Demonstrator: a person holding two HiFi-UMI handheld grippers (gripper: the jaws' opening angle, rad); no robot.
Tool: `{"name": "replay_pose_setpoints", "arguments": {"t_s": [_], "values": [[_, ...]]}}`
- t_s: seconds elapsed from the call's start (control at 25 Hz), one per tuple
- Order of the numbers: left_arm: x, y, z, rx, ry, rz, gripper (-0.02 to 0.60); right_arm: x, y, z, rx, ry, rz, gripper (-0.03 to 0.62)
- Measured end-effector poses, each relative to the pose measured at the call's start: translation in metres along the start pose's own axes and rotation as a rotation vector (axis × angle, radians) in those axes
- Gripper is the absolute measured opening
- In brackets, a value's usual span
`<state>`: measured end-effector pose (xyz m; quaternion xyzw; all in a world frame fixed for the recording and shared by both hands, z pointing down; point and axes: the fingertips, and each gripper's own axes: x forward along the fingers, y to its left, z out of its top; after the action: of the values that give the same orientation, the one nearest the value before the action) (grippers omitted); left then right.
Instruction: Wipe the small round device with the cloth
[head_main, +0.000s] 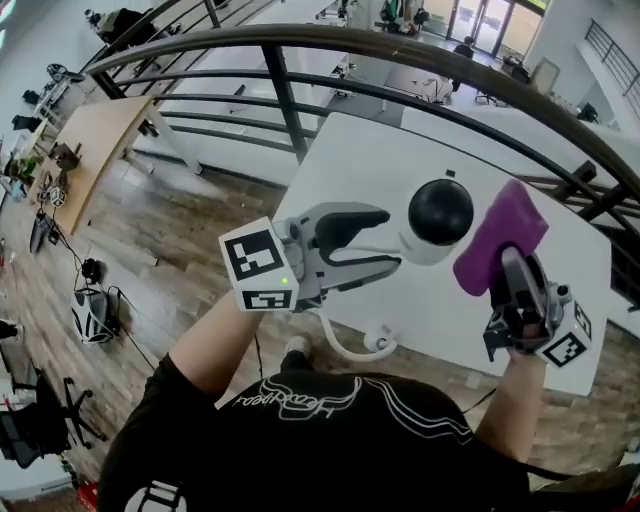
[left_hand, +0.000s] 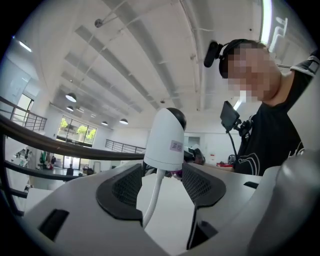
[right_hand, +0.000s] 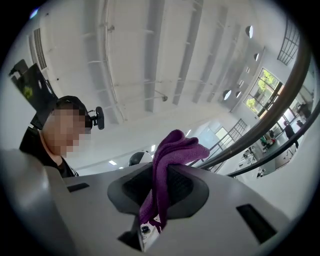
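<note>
The small round device (head_main: 440, 212), white with a black dome face, stands on the white table (head_main: 350, 160). My left gripper (head_main: 394, 238) lies level at its left side, open. In the left gripper view (left_hand: 162, 170) the device's white body (left_hand: 167, 137) stands between the jaw tips, with a slim gap showing on each side. My right gripper (head_main: 508, 262) is shut on a folded purple cloth (head_main: 500, 235), held up just right of the device. In the right gripper view (right_hand: 160, 170) the cloth (right_hand: 172, 147) sticks up from the jaws and the dome (right_hand: 136, 158) peeks out behind them.
The device's white cable (head_main: 345, 345) loops across the table's near edge to a plug (head_main: 380, 342); in the left gripper view the cable (left_hand: 152, 200) runs between the jaws. A dark curved railing (head_main: 300, 45) borders the table's far side. Wooden floor lies to the left.
</note>
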<state>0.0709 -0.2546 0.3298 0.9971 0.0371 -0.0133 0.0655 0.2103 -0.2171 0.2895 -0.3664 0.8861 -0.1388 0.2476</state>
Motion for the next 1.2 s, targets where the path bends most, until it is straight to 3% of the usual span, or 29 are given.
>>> {"name": "replay_pose_setpoints", "arguments": {"t_s": [0.08, 0.28, 0.52, 0.64, 0.84, 1.2], "values": [[-0.006, 0.01, 0.005, -0.001, 0.002, -0.063, 0.261, 0.003, 0.004, -0.004, 0.003, -0.048, -0.069, 0.063], [-0.003, 0.01, 0.012, -0.018, 0.043, -0.305, 0.288, -0.019, 0.04, -0.003, -0.035, -0.224, -0.274, 0.063], [0.013, 0.003, 0.015, -0.026, 0.067, -0.455, 0.288, -0.039, 0.079, -0.005, -0.057, -0.358, -0.395, 0.063], [0.019, -0.002, 0.013, -0.01, 0.084, -0.516, 0.288, -0.045, 0.089, -0.01, -0.034, -0.408, -0.398, 0.063], [0.022, 0.0, 0.014, 0.003, 0.095, -0.553, 0.288, -0.028, 0.11, -0.016, -0.008, -0.443, -0.345, 0.063], [0.027, 0.005, 0.034, 0.016, 0.069, -0.719, 0.288, -0.003, 0.114, -0.022, 0.061, -0.716, -0.38, 0.063]]}}
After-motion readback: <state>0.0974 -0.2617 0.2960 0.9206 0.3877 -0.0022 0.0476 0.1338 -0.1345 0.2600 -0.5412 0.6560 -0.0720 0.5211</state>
